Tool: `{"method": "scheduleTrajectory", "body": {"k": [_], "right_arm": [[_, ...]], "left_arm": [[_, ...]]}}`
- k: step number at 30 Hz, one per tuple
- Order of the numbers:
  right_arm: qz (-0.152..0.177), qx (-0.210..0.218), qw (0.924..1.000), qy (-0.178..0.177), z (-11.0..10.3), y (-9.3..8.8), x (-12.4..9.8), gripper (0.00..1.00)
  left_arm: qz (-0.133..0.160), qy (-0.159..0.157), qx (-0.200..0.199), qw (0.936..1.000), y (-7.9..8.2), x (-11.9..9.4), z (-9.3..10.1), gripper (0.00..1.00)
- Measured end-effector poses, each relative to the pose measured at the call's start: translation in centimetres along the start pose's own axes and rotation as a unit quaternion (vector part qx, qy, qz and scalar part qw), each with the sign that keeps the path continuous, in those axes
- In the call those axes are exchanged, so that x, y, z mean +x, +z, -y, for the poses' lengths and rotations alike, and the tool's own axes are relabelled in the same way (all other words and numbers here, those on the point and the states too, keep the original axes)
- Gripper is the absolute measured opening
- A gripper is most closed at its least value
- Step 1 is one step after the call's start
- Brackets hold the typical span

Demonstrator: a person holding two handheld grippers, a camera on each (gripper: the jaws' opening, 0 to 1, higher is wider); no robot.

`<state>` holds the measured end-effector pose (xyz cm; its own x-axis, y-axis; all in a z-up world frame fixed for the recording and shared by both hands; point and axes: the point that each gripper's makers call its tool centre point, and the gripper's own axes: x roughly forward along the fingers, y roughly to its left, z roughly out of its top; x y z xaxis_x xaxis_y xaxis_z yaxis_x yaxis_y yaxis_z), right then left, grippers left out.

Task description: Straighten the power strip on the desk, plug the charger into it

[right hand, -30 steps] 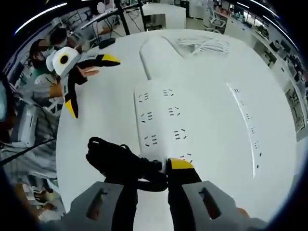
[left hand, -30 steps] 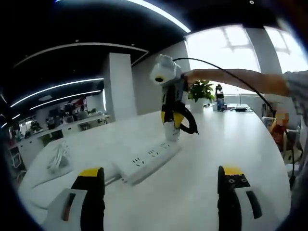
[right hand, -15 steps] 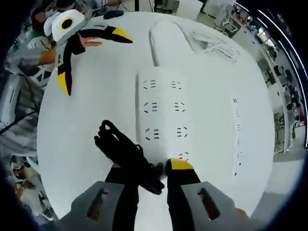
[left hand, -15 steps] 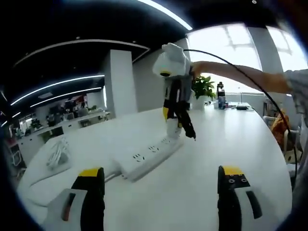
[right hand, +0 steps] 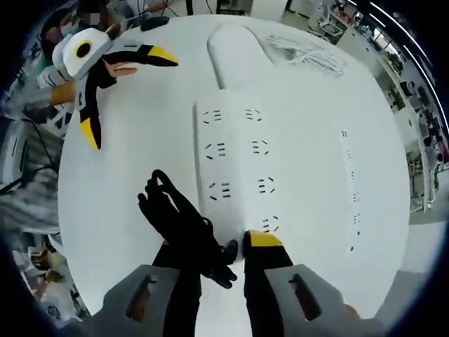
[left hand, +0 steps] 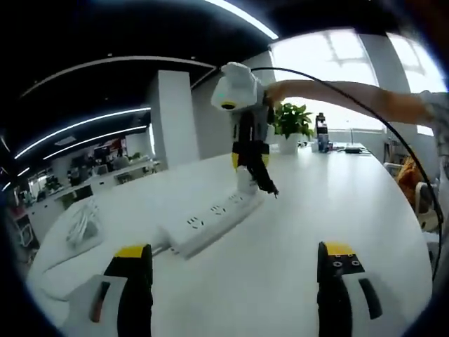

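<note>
A white power strip [left hand: 210, 221] lies slantwise on the white desk [left hand: 295, 232]. In the right gripper view the power strip [right hand: 238, 161] runs straight away from the camera, showing two rows of sockets. My right gripper [left hand: 247, 163] hangs upright over the strip's far end, shut on a white charger [left hand: 245, 184] that touches the strip. The charger's bundled black cable [right hand: 179, 217] dangles beside the right gripper [right hand: 217, 247]; the jaws largely hide the charger there. My left gripper [left hand: 234, 250] is open and holds nothing, well short of the strip. It also shows as the left gripper [right hand: 105, 70], off the strip's left side.
A second long power strip [right hand: 353, 189] lies to the right of the first. A coil of white cable [right hand: 309, 62] rests on a raised white cover beyond it, and the same coil [left hand: 83, 226] shows at the left. A potted plant [left hand: 291, 130] and bottle [left hand: 320, 137] stand at the far desk edge.
The right gripper has stayed over the strip's far end with the charger. The black cable bundle has swung and now hangs straighter. The left gripper has stayed open.
</note>
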<state>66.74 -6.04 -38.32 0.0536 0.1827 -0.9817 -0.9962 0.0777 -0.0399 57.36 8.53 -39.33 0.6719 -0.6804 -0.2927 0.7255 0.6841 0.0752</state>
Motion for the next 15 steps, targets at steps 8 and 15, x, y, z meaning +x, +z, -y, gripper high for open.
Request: {"method": "scheduleTrajectory", "body": {"k": [8, 15], "right_arm": [[-0.048, -0.039, 0.9968, -0.051, -0.5, -0.4, 0.8, 0.2], [-0.12, -0.043, 0.9882, -0.084, -0.7, -0.9, 1.1, 0.22]], "left_arm": [[0.006, -0.001, -0.003, 1.0, 0.1, 0.0, 0.0, 0.99], [0.011, 0.013, -0.008, 0.9998, 0.2, -0.2, -0.8, 0.99]]}}
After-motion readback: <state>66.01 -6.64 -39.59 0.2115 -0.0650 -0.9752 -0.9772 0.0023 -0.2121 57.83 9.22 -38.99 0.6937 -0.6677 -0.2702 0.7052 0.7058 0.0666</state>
